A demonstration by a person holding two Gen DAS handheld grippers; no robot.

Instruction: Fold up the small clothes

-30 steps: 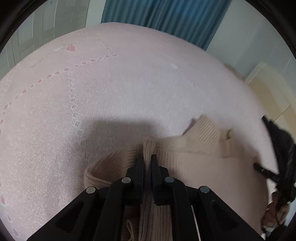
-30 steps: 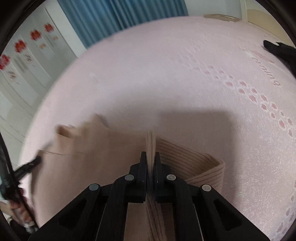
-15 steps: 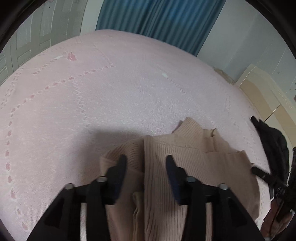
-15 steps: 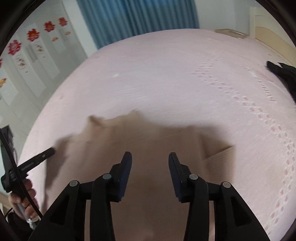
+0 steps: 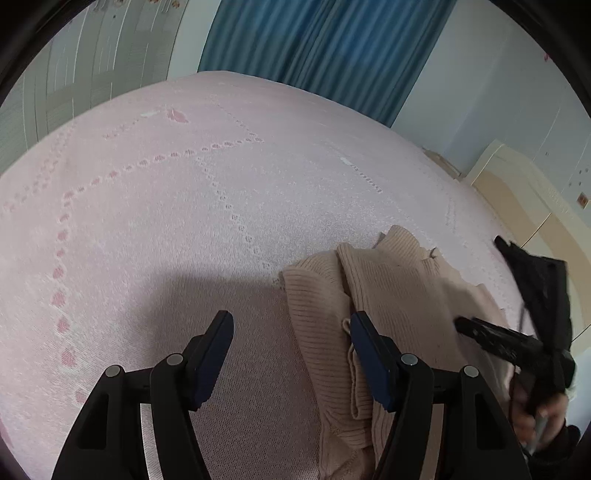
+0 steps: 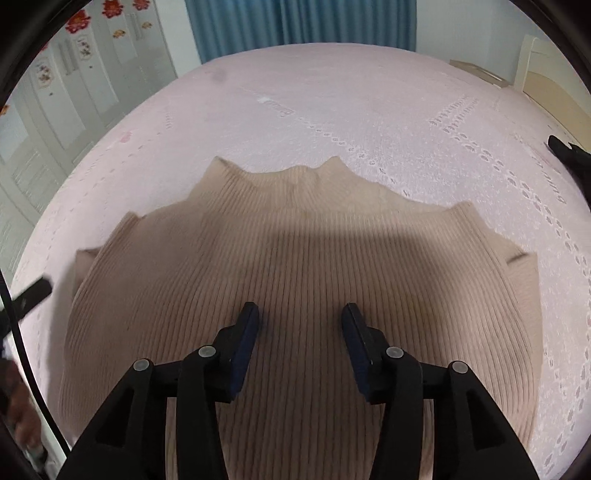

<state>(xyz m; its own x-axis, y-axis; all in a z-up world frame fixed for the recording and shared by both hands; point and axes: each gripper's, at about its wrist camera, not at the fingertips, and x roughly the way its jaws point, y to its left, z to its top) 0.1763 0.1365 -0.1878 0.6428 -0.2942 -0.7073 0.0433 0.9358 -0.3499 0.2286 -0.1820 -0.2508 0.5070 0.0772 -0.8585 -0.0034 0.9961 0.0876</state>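
While the beige ribbed knit sweater lies spread on the pink patterned bedspread, collar at the far side, the right gripper hangs over its near middle, jaws opening, nothing between them. The left gripper is opening too, empty, by the sweater's bunched left edge. Woven lettering on the bedspread is unreadable.

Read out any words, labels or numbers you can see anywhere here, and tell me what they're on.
No text can be read.
Bedspread: woven lettering and more at the right edge, too small and distorted to read.
Wardrobe doors: red paper decorations, no readable characters.
Beige ribbed sweater: no label visible.
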